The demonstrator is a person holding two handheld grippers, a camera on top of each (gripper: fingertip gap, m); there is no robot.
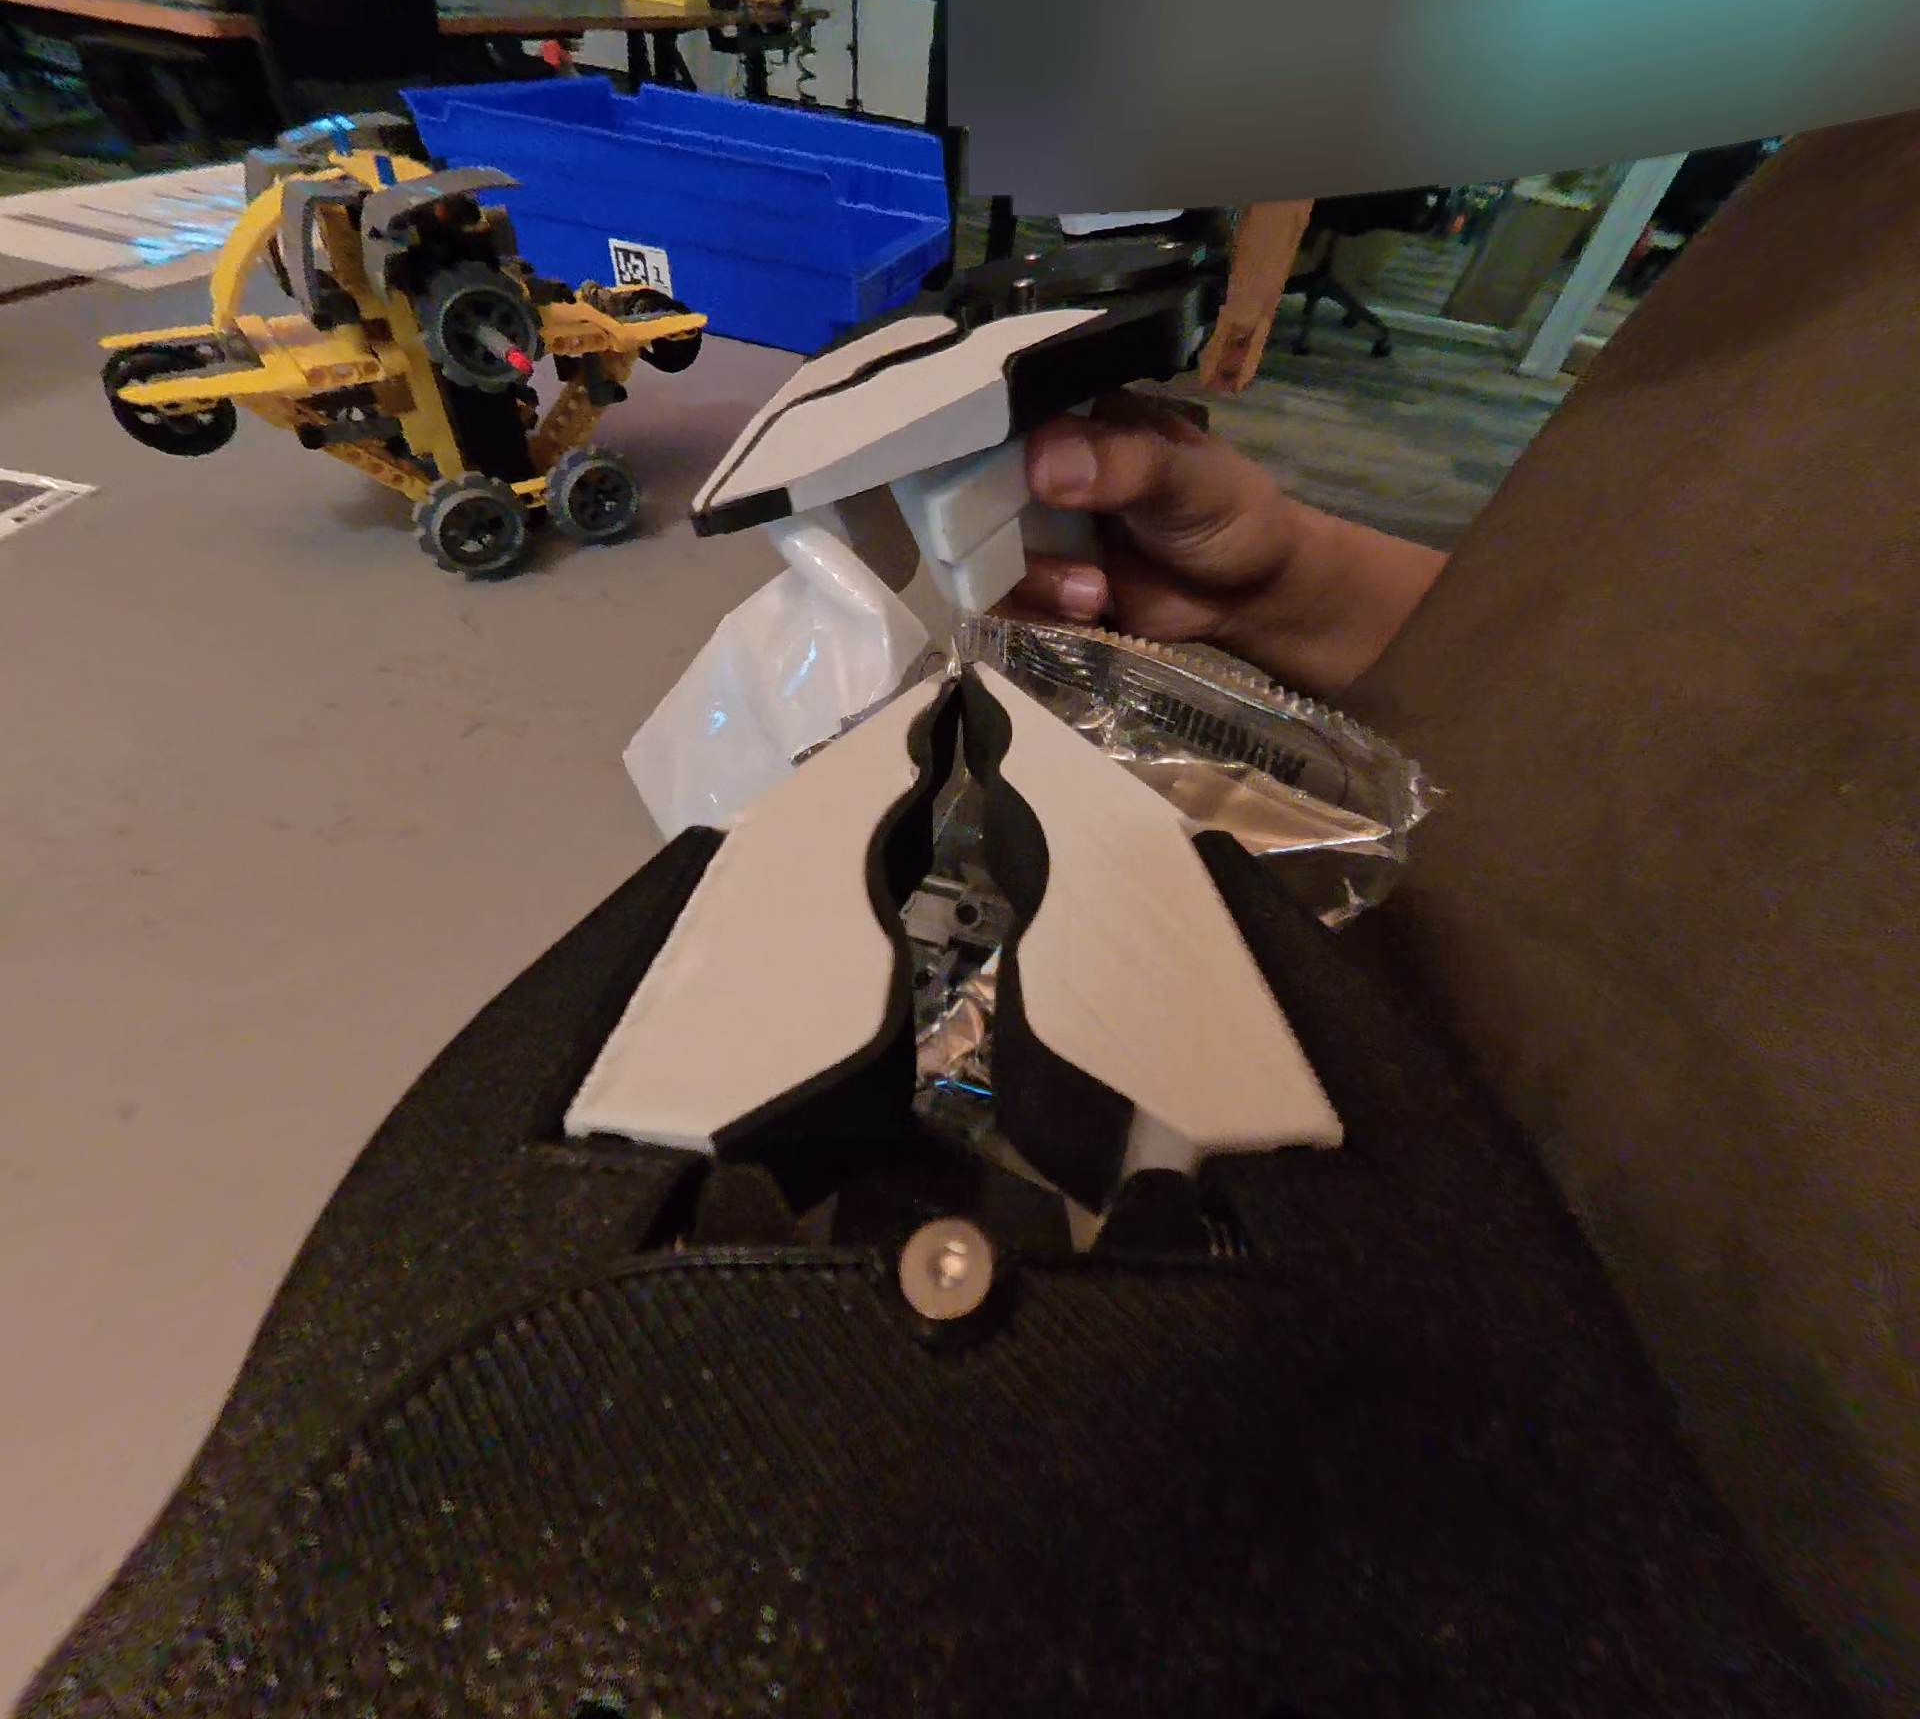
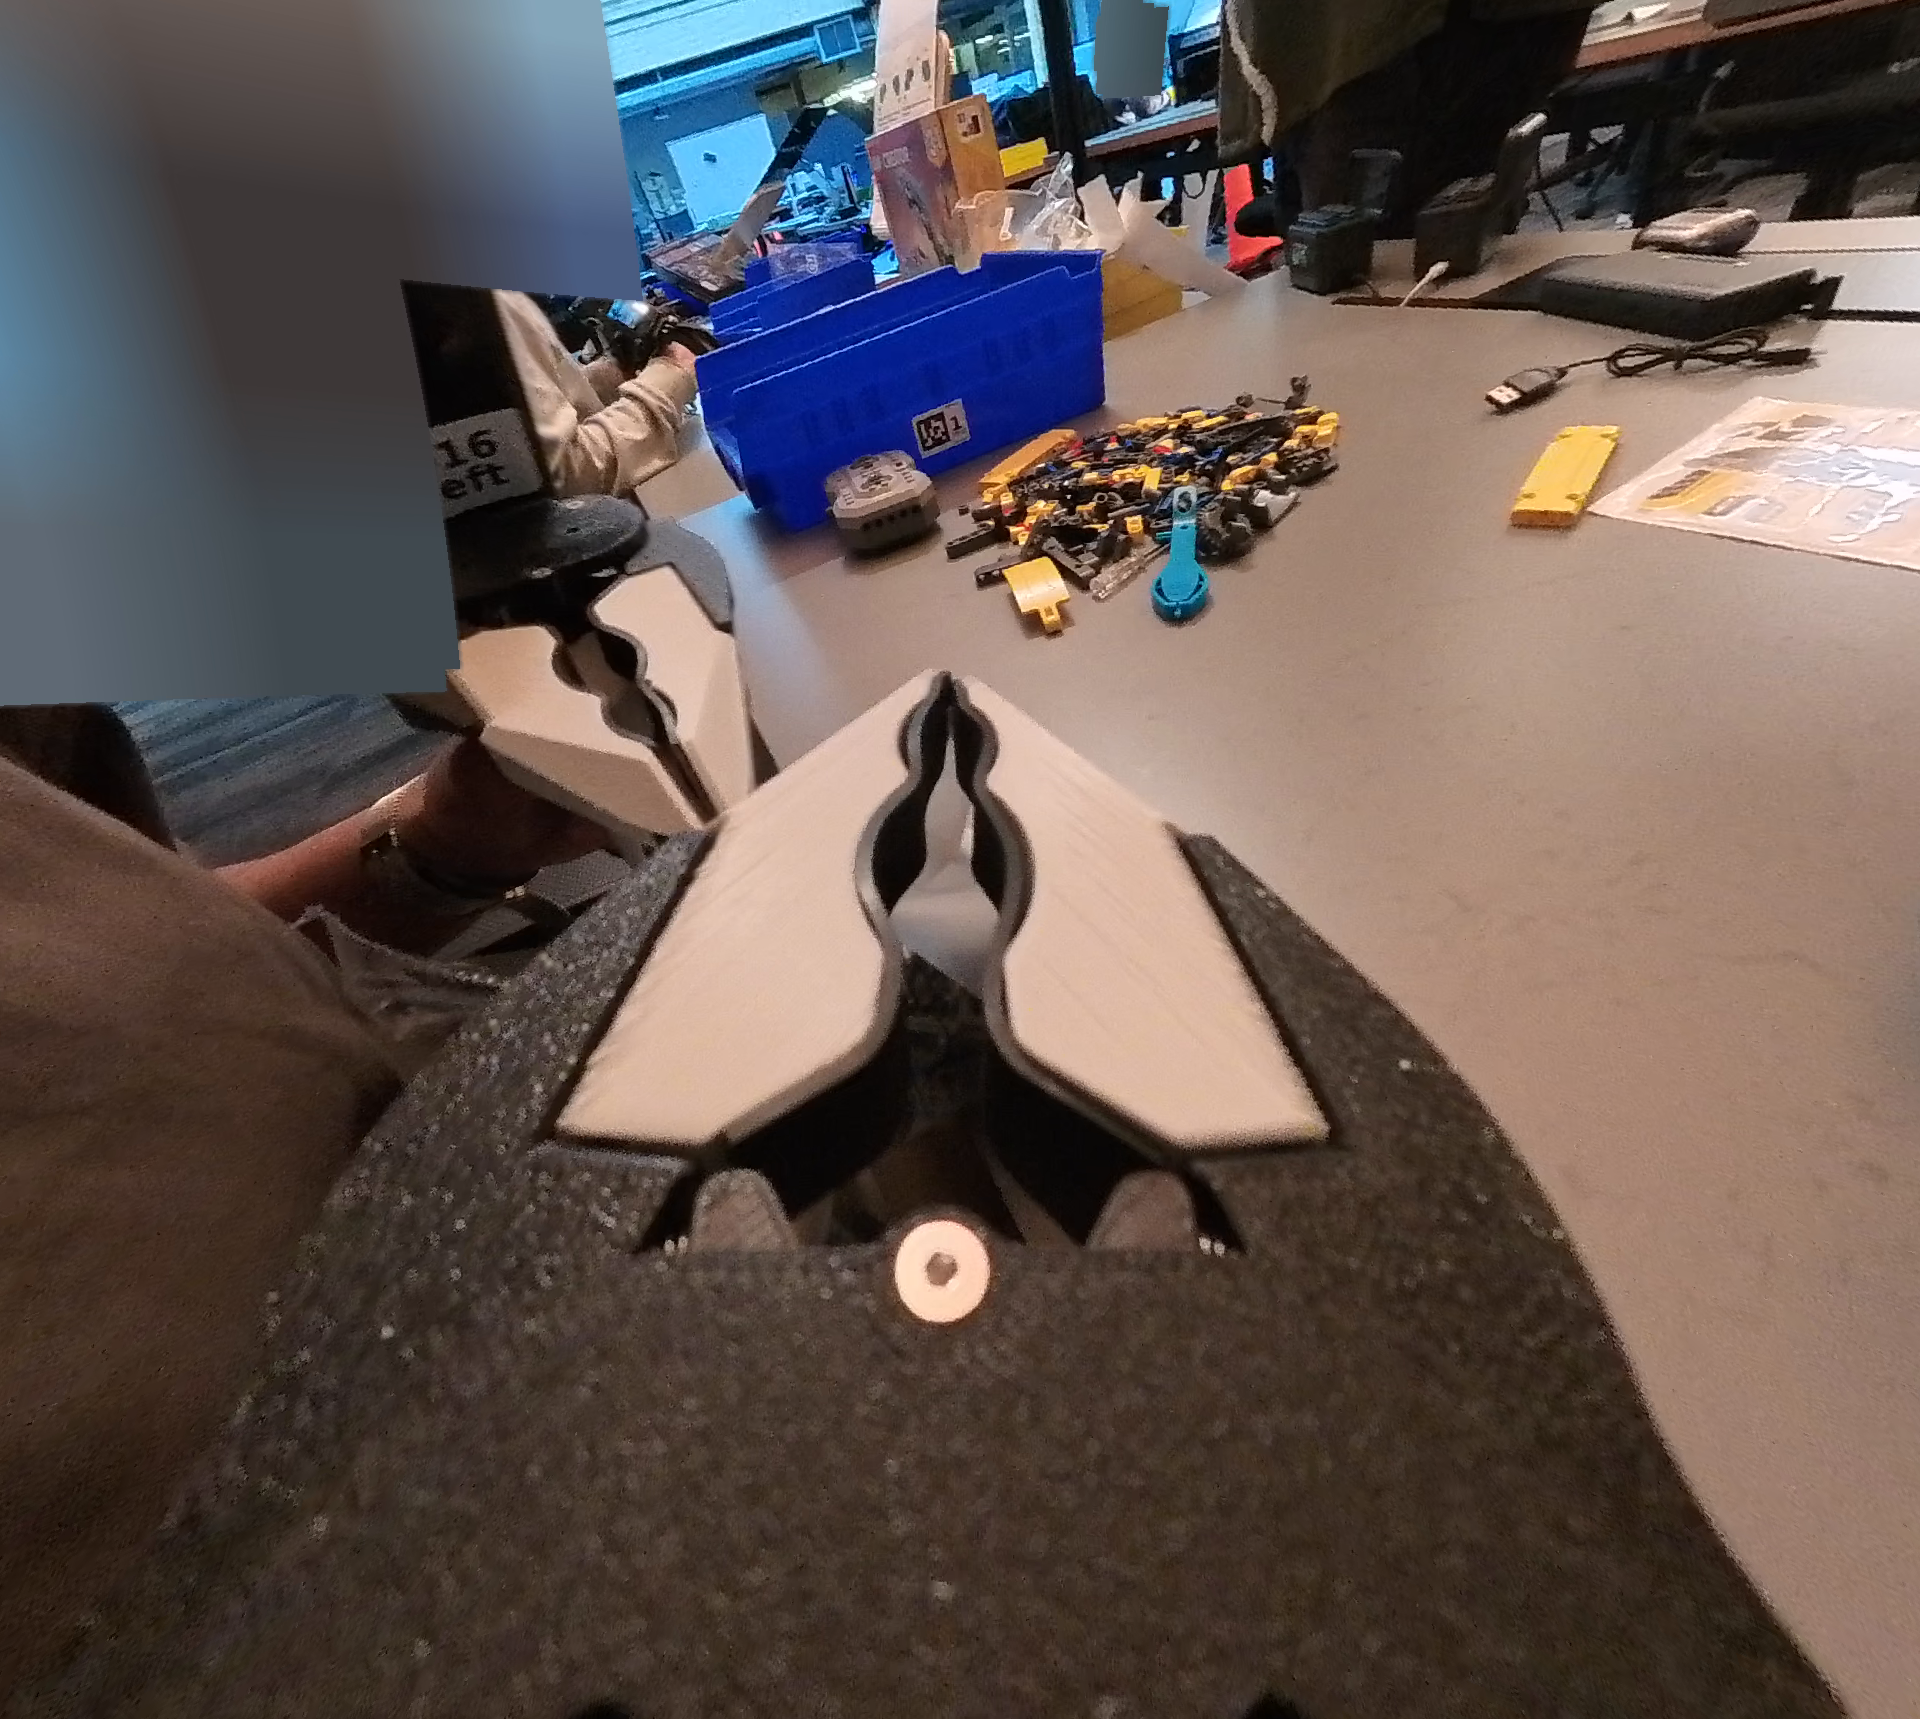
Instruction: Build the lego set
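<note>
My left gripper [image 1: 961,682] is shut on the top edge of a clear plastic bag [image 1: 1195,734] with small grey parts inside. The bag's white part [image 1: 769,693] hangs from my right gripper [image 1: 712,518], which a hand holds just beyond and above my left one. In the right wrist view my right gripper [image 2: 945,682] is shut, with white plastic [image 2: 951,880] showing between its fingers. My left gripper [image 2: 675,734] shows there at the left, also shut. Both grippers hold the bag above the near edge of the grey table [image 1: 260,838], close to the person's body.
A yellow brick-built vehicle [image 1: 416,381] stands on the table before a blue bin [image 1: 727,215]. In the right wrist view, a pile of loose bricks [image 2: 1153,474], a grey hub [image 2: 883,500], a blue tool [image 2: 1179,568], a yellow panel [image 2: 1564,474], an instruction sheet [image 2: 1787,485] and a cable [image 2: 1621,376] lie beyond. The grippers' ends are close to 6 cm from one another.
</note>
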